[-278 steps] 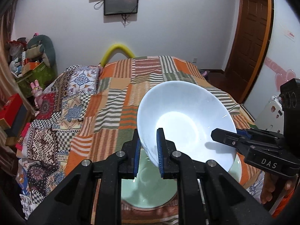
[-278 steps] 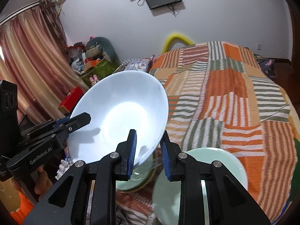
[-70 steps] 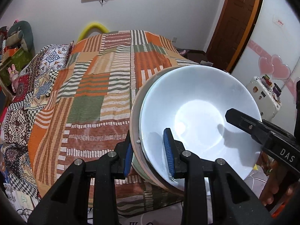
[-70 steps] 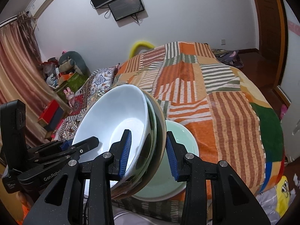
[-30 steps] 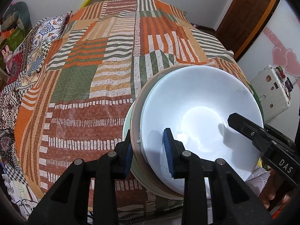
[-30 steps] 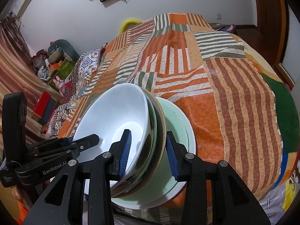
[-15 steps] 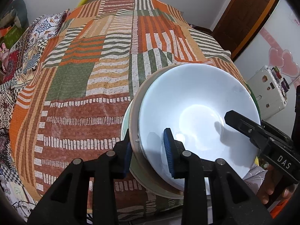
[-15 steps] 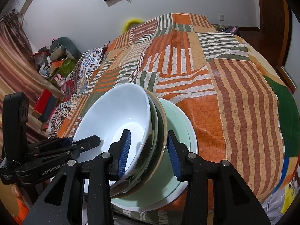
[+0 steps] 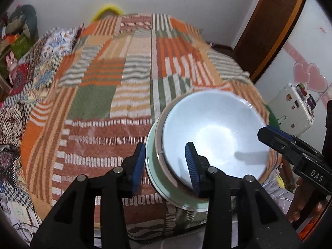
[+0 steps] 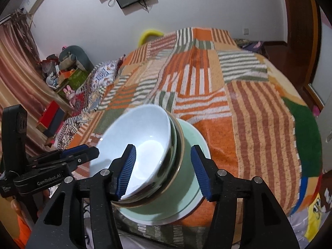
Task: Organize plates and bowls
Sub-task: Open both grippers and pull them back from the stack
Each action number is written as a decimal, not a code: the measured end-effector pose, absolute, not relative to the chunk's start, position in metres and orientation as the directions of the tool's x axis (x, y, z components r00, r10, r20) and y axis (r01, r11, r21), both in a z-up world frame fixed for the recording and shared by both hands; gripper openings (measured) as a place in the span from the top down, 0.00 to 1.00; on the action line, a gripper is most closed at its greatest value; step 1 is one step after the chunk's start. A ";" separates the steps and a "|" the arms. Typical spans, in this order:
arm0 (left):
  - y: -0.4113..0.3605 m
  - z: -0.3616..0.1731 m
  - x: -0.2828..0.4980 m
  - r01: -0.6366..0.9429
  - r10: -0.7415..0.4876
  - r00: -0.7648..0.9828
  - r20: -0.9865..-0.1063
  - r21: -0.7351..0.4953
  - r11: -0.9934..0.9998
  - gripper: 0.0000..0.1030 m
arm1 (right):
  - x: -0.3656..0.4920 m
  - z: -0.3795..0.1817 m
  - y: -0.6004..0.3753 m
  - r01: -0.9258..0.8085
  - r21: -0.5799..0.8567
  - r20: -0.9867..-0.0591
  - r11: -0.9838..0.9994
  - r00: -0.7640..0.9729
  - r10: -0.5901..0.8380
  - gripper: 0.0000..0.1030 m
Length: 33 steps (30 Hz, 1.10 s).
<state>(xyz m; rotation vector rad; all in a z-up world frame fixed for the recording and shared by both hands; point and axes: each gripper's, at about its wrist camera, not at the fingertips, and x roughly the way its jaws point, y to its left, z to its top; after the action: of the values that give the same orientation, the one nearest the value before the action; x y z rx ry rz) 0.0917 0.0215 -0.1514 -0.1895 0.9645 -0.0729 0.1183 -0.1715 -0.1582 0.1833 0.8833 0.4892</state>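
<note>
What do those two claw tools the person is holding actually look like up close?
Both are matte black plastic, each with two angular arms studded with silver screws. The left gripper and right gripper end in fingers faced with ribbed blue pads. Seen from the other camera, the left one reads "GenRobot.AI" in white and the right one "DAS". No cables show on them. An orange garment shows at the frame edges.

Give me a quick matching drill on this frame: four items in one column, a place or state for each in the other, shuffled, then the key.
Items
1. white bowl
2. pale green plate
3. patchwork blanket
4. right gripper

Places or states
A. covers the bed under the crockery
B. top of the stack, tilted
C. jaws opening, either side of the stack's rims
D. bottom of the stack, flat on the bed

Pairs: 1-B, 2-D, 3-A, 4-C
</note>
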 end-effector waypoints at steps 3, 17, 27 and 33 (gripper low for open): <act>0.019 -0.130 0.082 -0.006 -0.145 0.624 -0.768 -0.190 0.982 0.60 | 0.111 -0.145 -0.173 -0.349 0.341 -0.669 0.873 0.563 0.486 0.50; 0.006 -0.038 0.014 0.061 -0.112 0.862 -0.494 -0.117 0.991 0.52 | 0.060 -0.071 -0.183 -0.426 0.270 -0.463 0.863 0.729 0.505 0.50; 0.008 -0.006 -0.024 0.073 -0.108 0.927 -0.360 -0.110 0.991 0.38 | 0.037 -0.046 -0.189 -0.446 0.236 -0.348 0.863 0.791 0.503 0.35; 0.007 -0.002 -0.037 0.061 -0.088 0.945 -0.315 -0.094 0.994 0.09 | 0.028 -0.041 -0.188 -0.458 0.224 -0.302 0.860 0.806 0.508 0.25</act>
<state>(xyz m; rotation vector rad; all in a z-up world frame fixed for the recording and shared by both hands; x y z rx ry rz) -0.0372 0.0067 -0.0021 -0.0829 0.3248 -0.0762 0.0281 -0.1884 -0.0406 0.1424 0.3631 0.5188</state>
